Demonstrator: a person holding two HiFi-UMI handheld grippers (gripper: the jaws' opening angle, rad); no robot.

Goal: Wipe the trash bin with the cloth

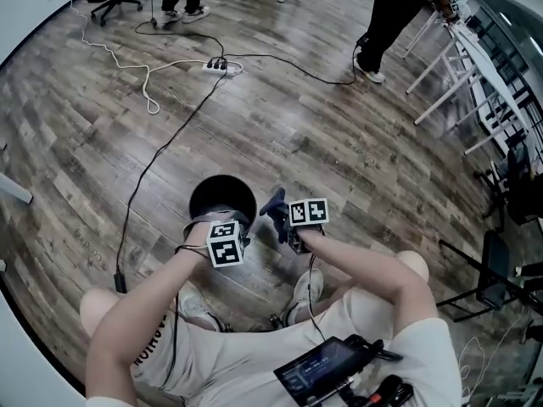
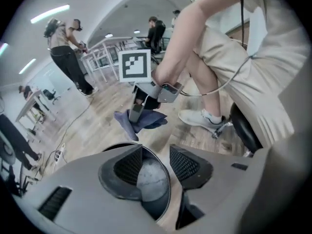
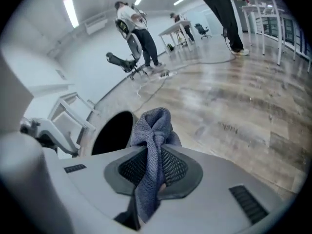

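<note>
Shut on the cloth (image 3: 153, 126), the right gripper (image 3: 153, 152) is seen with both pads pressed against a bunched fold of the blue-grey fabric. The cloth's long axis is laid along the line of the jaws: one knotted-looking end is pushed out past the tips, and the other end is trailed back between the pads. In the left gripper view the cloth (image 2: 141, 121) is shown hanging from that gripper, clear of the floor and just beyond the trash bin.

The left gripper (image 2: 156, 155) is held with its jaws wide apart. The rim of the trash bin (image 2: 168, 179) is passed between them, one jaw inside the mouth and the other outside, and no pad is seen pressed on it.

The trash bin (image 1: 193, 202) is stood upright on the wooden floor (image 1: 339, 125), long axis vertical and round mouth upward, directly ahead of both grippers. Its inside is seen dark from above and pale grey close up; contents cannot be made out. Well beyond the bin, a power strip (image 1: 216, 68) is laid on the floor.
</note>
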